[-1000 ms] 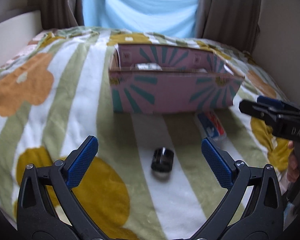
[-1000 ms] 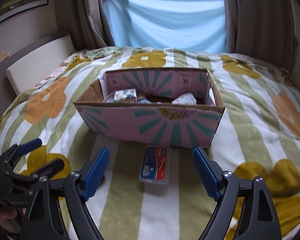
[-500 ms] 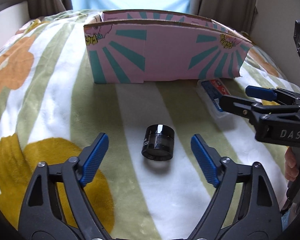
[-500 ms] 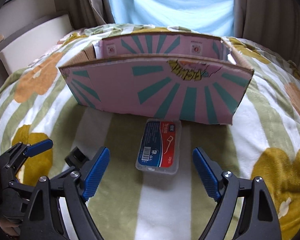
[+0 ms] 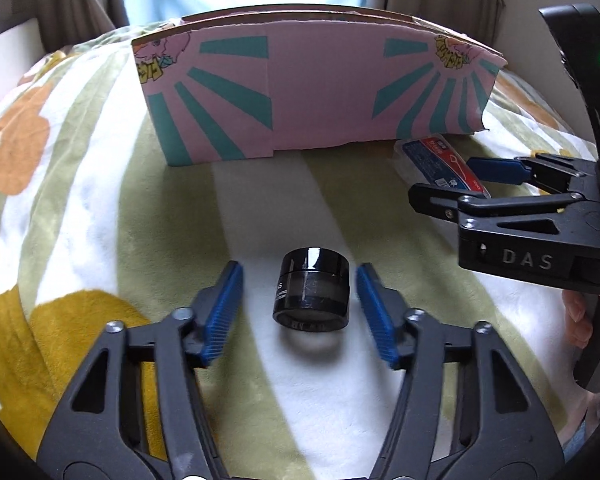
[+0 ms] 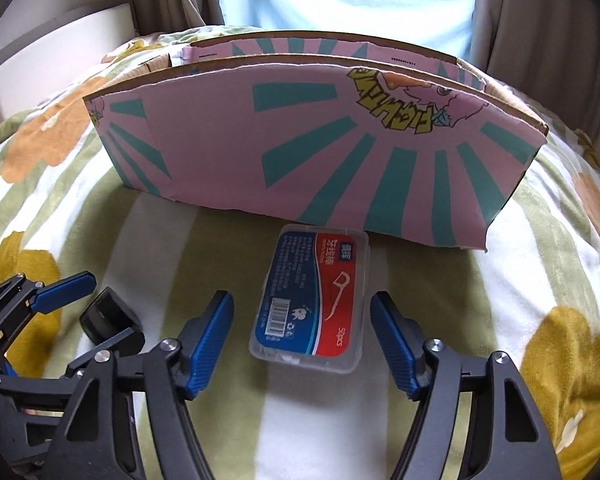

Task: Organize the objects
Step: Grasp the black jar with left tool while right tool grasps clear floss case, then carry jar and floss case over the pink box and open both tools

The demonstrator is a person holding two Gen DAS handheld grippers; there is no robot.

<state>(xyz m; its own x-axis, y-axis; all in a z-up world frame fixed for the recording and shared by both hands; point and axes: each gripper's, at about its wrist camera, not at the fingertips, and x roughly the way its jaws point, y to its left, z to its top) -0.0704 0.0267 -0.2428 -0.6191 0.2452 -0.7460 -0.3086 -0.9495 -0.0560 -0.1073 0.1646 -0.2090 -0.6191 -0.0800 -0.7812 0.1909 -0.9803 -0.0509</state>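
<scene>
A small black jar (image 5: 311,288) lies on its side on the flowered blanket. My left gripper (image 5: 299,308) is open, its blue pads on either side of the jar, not touching it. A clear floss-pick box (image 6: 312,300) with a blue and red label lies flat in front of the pink cardboard box (image 6: 300,152). My right gripper (image 6: 302,340) is open, its pads flanking the near end of the floss box. The jar also shows in the right wrist view (image 6: 110,316), and the floss box in the left wrist view (image 5: 440,160).
The pink box with teal rays (image 5: 312,92) stands just behind both items; its inside is hidden from here. The blanket (image 5: 80,200) covers a soft bed. Curtains and a light blue cloth hang behind. The right gripper body (image 5: 540,236) is close on the left gripper's right.
Both grippers have dropped lower and moved forward. The jar and the floss box now sit between their pads, and both jaws have narrowed somewhat.
</scene>
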